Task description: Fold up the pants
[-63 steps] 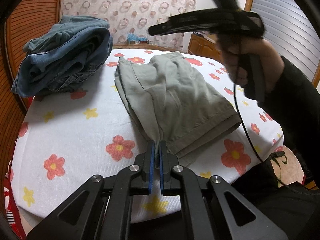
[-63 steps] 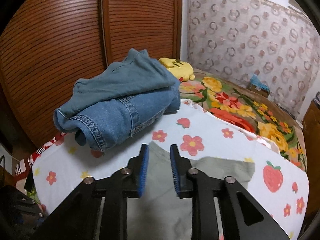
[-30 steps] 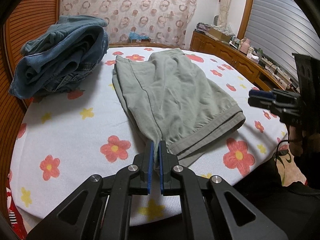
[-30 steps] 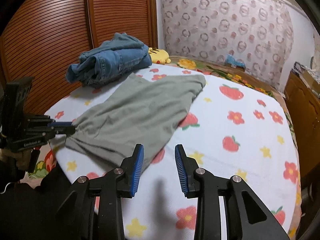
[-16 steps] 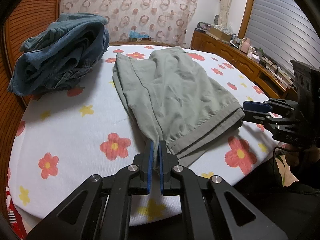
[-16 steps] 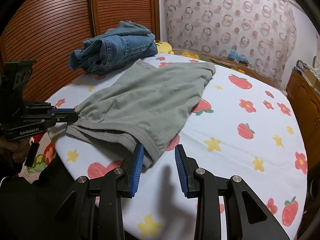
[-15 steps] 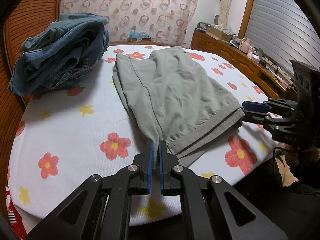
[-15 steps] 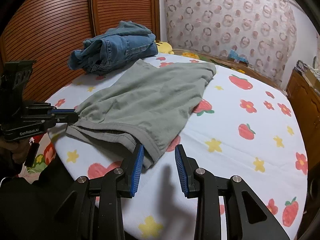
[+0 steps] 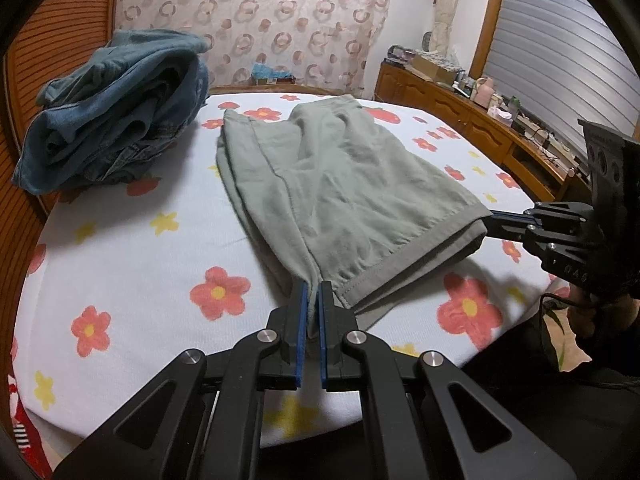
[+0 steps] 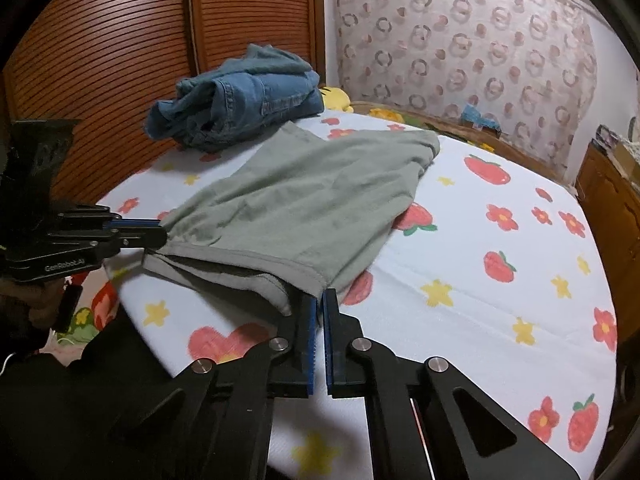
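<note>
Denim jeans (image 9: 112,108) lie piled at far left on the flowered sheet (image 9: 132,248). Beside them the green pants (image 9: 340,184) lie flat; left gripper (image 9: 313,300) pinches one hem corner, right gripper (image 10: 319,304) the other. Both corners are now gripped, so the next move probably is lifting them together toward the waistband.

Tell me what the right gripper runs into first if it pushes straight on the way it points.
The right gripper is already shut on the near hem corner of the green pants; pushing on, it would likely just shove into that same cloth lying ahead on the bed.
</note>
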`<move>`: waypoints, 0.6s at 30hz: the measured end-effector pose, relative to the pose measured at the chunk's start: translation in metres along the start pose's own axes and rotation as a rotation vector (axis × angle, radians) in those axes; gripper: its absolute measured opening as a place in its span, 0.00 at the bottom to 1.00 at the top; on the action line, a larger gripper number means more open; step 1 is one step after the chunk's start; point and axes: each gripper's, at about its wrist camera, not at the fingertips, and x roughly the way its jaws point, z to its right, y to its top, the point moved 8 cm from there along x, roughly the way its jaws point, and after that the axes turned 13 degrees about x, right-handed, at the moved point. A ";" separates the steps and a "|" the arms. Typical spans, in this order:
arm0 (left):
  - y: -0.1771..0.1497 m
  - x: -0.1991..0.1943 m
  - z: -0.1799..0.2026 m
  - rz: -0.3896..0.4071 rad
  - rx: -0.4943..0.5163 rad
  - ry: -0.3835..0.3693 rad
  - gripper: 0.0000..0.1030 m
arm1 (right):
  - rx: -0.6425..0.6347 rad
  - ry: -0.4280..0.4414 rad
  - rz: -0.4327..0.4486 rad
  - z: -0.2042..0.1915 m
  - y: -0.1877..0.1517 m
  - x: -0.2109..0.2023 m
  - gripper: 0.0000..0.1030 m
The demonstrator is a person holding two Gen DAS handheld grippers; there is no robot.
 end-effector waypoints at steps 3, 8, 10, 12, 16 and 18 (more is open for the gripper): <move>0.002 -0.004 0.004 0.013 0.005 -0.012 0.05 | 0.013 0.012 0.005 0.003 -0.003 -0.010 0.02; -0.002 -0.005 0.005 0.000 0.014 0.001 0.05 | 0.032 0.030 -0.007 0.004 -0.010 -0.016 0.00; -0.005 -0.006 0.003 -0.006 0.008 0.005 0.05 | 0.039 0.036 -0.015 0.004 -0.014 -0.016 0.00; -0.008 -0.007 0.002 -0.009 0.002 0.003 0.05 | 0.041 0.038 -0.020 0.003 -0.013 -0.016 0.00; -0.009 -0.008 0.005 -0.008 0.004 0.001 0.05 | 0.040 0.029 -0.019 0.003 -0.010 -0.014 0.00; -0.007 -0.009 0.003 -0.006 0.004 0.002 0.05 | 0.042 0.031 -0.013 0.002 -0.007 -0.015 0.00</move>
